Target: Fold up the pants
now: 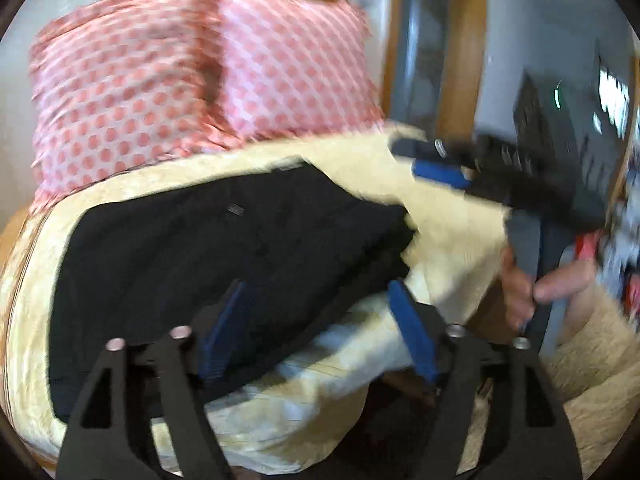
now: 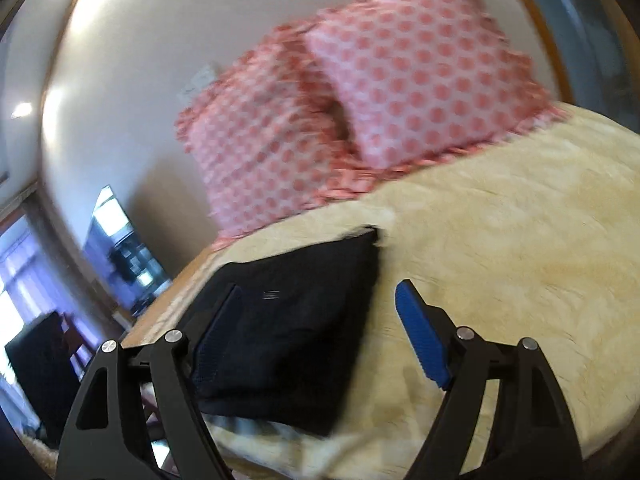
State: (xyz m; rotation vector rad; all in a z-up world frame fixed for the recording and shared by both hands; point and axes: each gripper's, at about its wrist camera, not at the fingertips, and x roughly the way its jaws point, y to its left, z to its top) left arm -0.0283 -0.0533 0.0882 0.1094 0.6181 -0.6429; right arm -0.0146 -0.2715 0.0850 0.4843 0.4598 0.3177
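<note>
The black pants (image 1: 224,248) lie folded into a compact rectangle on the cream bedspread (image 1: 452,216). They also show in the right wrist view (image 2: 296,320). My left gripper (image 1: 320,320) is open and empty, hovering just above the pants' near edge. My right gripper (image 2: 320,324) is open and empty, above the pants' right side. The right gripper also appears in the left wrist view (image 1: 436,164), held by a hand to the right of the pants. Both views are motion-blurred.
Two pink polka-dot pillows (image 1: 192,76) stand at the head of the bed (image 2: 520,264), behind the pants; they also show in the right wrist view (image 2: 360,104). The bed's near edge (image 1: 280,432) is just below my left gripper. A dark doorway (image 1: 424,40) is at the back right.
</note>
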